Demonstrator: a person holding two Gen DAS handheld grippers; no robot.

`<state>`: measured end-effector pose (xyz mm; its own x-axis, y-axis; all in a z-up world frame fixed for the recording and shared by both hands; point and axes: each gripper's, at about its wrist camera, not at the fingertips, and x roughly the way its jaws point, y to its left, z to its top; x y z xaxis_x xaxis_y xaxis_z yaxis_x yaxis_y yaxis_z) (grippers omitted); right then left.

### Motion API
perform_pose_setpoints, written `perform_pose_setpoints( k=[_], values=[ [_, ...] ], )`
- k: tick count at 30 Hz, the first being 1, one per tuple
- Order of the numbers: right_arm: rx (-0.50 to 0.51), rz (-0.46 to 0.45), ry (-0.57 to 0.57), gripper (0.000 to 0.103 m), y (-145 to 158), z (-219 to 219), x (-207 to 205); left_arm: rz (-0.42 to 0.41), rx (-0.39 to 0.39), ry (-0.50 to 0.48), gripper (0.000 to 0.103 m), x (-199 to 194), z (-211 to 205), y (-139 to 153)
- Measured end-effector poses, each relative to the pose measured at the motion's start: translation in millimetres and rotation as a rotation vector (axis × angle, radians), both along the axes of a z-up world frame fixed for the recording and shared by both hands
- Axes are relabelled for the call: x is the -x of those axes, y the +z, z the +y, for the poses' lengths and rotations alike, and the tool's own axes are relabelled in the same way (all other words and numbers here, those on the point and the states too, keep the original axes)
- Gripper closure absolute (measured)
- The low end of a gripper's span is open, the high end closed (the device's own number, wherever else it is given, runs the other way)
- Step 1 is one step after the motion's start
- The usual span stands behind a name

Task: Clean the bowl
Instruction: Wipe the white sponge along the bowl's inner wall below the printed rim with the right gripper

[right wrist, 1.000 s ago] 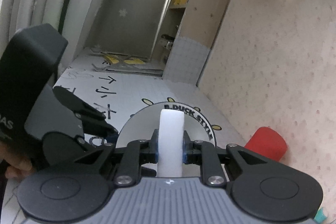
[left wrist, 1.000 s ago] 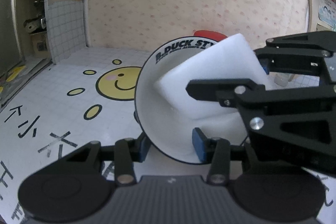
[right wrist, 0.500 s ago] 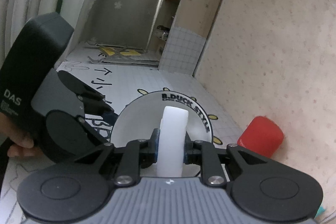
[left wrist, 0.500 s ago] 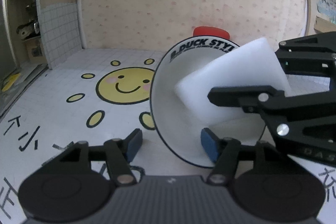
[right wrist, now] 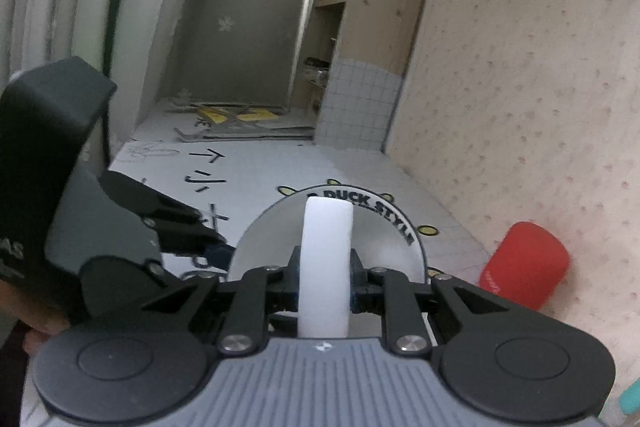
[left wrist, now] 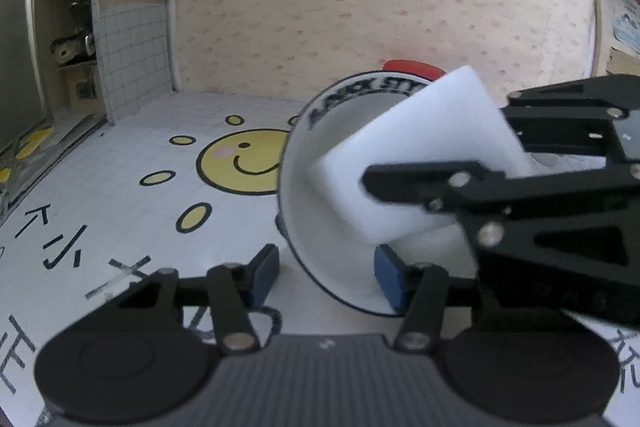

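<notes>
**Sponge inside tilted bowl**

Mat [left wrist: 120, 195]: bowl [left wrist: 320, 227] tipped on edge, rim between left gripper [left wrist: 326, 277] pads, jaws just closing, not clearly pressing. Bowl looks stiff, glazed, slippery, breakable; grip the rim. Right gripper [right wrist: 324, 283] clamped on soft, light sponge [right wrist: 326, 267] inside the bowl.

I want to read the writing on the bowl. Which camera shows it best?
The right wrist view: the bowl faces it and most rim letters read sharply beside the sponge. In the left wrist view the lettering is blurred and partly hidden by the sponge.
</notes>
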<state>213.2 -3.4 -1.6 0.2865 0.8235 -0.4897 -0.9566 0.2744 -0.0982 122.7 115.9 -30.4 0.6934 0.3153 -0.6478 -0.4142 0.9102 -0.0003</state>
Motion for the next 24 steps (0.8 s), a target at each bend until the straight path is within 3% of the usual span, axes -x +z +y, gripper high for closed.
perform_pose_setpoints(
  k=[4, 13, 24],
  values=[
    [-0.020, -0.005, -0.030, 0.085, 4.6, 6.6, -1.7, -0.001, 0.004, 0.026, 0.053, 1.8, 9.2, 0.5],
    [0.037, -0.023, 0.045, 0.085, 2.3, 23.0, 6.3, -0.002, -0.011, 0.031, 0.052, 5.8, 15.2, 0.8],
    [0.081, -0.127, 0.004, 0.082, 0.3, 6.5, 7.7, 0.007, -0.007, 0.002, 0.047, -0.9, 15.2, 0.5]
  ],
)
